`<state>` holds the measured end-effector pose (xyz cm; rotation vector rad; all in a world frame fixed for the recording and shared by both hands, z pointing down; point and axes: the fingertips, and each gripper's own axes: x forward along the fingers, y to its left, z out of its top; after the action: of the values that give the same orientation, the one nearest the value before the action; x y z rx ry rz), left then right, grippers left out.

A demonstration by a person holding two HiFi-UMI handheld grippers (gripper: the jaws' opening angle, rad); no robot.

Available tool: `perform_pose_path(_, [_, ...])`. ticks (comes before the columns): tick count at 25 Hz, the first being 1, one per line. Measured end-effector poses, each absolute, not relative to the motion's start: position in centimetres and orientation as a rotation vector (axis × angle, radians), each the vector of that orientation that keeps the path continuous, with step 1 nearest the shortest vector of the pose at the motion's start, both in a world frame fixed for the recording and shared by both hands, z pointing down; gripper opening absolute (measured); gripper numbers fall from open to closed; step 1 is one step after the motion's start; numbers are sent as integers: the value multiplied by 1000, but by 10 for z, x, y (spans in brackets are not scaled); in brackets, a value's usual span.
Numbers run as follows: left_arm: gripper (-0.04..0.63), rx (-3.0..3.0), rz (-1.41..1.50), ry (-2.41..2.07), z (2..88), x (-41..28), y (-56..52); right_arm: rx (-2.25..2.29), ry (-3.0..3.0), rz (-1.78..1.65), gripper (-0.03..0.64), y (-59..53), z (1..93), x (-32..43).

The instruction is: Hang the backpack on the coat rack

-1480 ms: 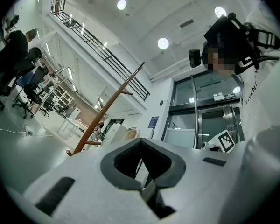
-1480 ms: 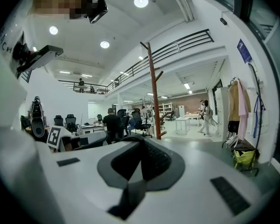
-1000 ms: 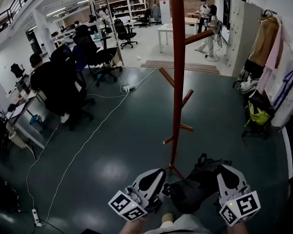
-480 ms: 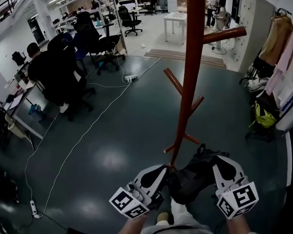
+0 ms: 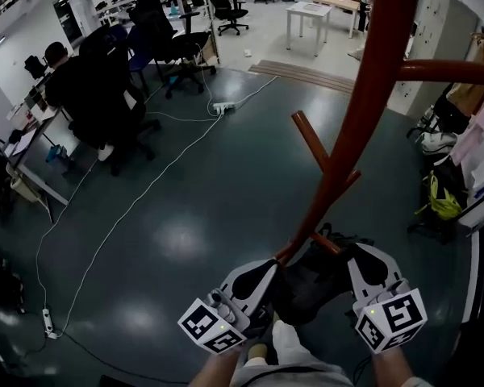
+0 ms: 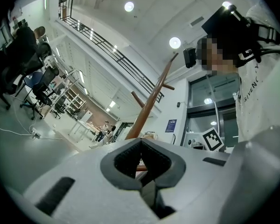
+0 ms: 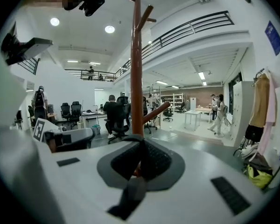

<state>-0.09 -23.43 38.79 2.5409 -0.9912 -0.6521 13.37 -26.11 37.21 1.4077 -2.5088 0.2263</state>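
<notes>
Left gripper [image 5: 268, 271], lower centre: jaws pinched shut on the backpack [image 5: 313, 285]. Right gripper [image 5: 357, 258], lower right: jaws closed on a dark strap [image 7: 129, 196]. The bag hangs between them against the coat rack [image 5: 361, 115]. Glossy dark floor [image 5: 185, 192]; office chairs [image 5: 157, 31] upper left.

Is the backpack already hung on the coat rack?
Not hung: the left gripper and right gripper hold the backpack beside the coat rack.

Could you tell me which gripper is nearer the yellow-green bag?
Right. The right gripper holds the backpack on the side nearest the yellow-green bag; the left gripper holds its far side.
</notes>
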Motion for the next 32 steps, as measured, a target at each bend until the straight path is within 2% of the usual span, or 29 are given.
perform_pose_path(14, [9, 2441, -692, -1085, 412, -27, -270, 1227, -2396, 218, 28, -311, 402, 102])
perform_pose_path(32, [9, 2402, -723, -1158, 418, -63, -283, 930, -2146, 145, 43, -312, 437, 85])
